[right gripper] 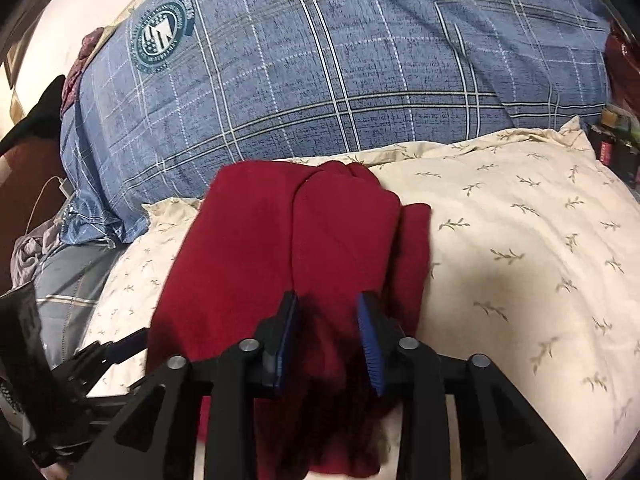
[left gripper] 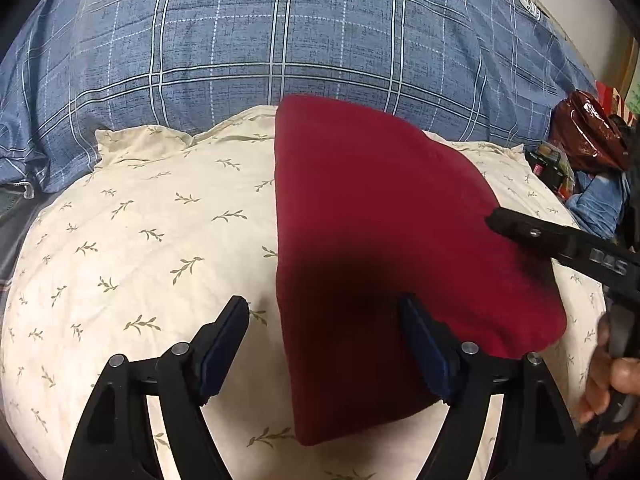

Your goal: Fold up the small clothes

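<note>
A dark red garment (left gripper: 380, 248) lies folded on a cream pillow with a leaf print (left gripper: 140, 240). My left gripper (left gripper: 324, 344) is open and hovers over the garment's left edge, one finger over the pillow and one over the cloth. My right gripper (right gripper: 328, 340) is part open, its blue pads on either side of a raised fold of the red garment (right gripper: 280, 248); I cannot tell whether they pinch it. The right gripper's finger (left gripper: 560, 240) rests on the garment's right side in the left wrist view.
A large blue plaid pillow (left gripper: 300, 32) lies behind the cream pillow (right gripper: 520, 260). A shiny dark red bag (left gripper: 588, 136) and small clutter sit at the far right. A white cable (right gripper: 44, 196) and grey cloth lie at the left.
</note>
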Motion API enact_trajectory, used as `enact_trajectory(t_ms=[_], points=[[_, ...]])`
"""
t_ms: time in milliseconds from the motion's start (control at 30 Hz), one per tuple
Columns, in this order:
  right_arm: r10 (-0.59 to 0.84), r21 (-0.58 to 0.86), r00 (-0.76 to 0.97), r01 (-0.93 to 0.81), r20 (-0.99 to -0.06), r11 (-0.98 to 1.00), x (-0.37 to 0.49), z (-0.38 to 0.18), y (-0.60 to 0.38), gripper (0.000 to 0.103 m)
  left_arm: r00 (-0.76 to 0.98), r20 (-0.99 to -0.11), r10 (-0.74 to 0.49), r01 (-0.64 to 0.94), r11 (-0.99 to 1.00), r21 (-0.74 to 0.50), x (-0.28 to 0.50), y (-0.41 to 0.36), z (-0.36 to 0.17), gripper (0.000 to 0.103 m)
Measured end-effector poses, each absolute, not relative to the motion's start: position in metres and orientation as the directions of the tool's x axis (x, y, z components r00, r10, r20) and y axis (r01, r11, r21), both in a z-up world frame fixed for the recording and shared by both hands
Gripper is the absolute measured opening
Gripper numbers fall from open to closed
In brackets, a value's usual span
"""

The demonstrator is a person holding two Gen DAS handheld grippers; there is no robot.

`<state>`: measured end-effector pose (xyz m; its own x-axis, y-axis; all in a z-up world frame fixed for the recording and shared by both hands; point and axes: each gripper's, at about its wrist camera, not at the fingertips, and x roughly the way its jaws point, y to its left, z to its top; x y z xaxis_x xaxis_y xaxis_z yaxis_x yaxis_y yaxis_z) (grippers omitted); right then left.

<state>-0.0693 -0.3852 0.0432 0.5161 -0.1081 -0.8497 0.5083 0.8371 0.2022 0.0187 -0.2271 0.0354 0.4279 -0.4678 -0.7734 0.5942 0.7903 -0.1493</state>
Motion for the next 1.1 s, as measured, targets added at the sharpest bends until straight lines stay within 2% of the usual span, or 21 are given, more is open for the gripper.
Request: enact_trajectory(t_ms=[67,167,233,333,467,700,833,900,933,1033,1100], points=[[-0.124,0.189,0.519,0.509,-0.845,0.84,-0.074,0.046,-0.38,0.053,0.431,-0.773,-0.466,0.591,0.793,-0.149,0.018,-0.227,0.035,0.078],[-0.137,0.17,0.495,0.525,-0.858,0.834,-0.076,0.036,-0.382,0.066,0.428,-0.774,-0.468,0.588,0.794,-0.155,0.018,-0.227,0.035,0.078],[-0.109,0.187,0.469,0.54,-0.877,0.82,-0.076,0.025,-0.389,0.071,0.409,-0.775,-0.482,0.591,0.787,-0.177,0.019,-0.225,0.036,0.078],[-0.081,0.243,0.504,0.543,-0.86,0.803,-0.083,0.028,-0.398,0.074,0.325,-0.76,-0.563,0.598,0.745,-0.296,0.03,-0.216,0.038,0.078],[-0.078,0.269,0.527,0.55,-0.846,0.791,-0.083,0.031,-0.409,0.086,0.318,-0.739,-0.593,0.573,0.742,-0.348,0.049,-0.207,0.041,0.078],[0.066,0.424,0.575,0.516,-0.815,0.744,-0.064,0.001,-0.433,0.086,0.217,-0.724,-0.655,0.609,0.671,-0.423,0.078,-0.223,0.026,0.08],[0.097,0.46,0.607,0.479,-0.789,0.747,-0.056,-0.006,-0.435,0.087,0.16,-0.735,-0.659,0.607,0.653,-0.454,0.098,-0.239,0.009,0.086],[0.108,0.449,0.6,0.455,-0.793,0.769,-0.049,-0.006,-0.429,0.08,0.136,-0.726,-0.675,0.594,0.642,-0.485,0.106,-0.244,0.002,0.085],[0.111,0.447,0.598,0.45,-0.794,0.773,-0.047,-0.005,-0.427,0.072,0.137,-0.717,-0.683,0.594,0.636,-0.492,0.11,-0.246,0.0,0.083],[0.076,0.404,0.587,0.452,-0.806,0.795,-0.044,0.003,-0.421,0.061,0.154,-0.718,-0.679,0.609,0.637,-0.472,0.11,-0.251,0.002,0.072],[0.065,0.396,0.593,0.448,-0.803,0.802,-0.046,0.012,-0.416,0.051,0.182,-0.716,-0.674,0.634,0.637,-0.439,0.105,-0.25,0.009,0.06]])
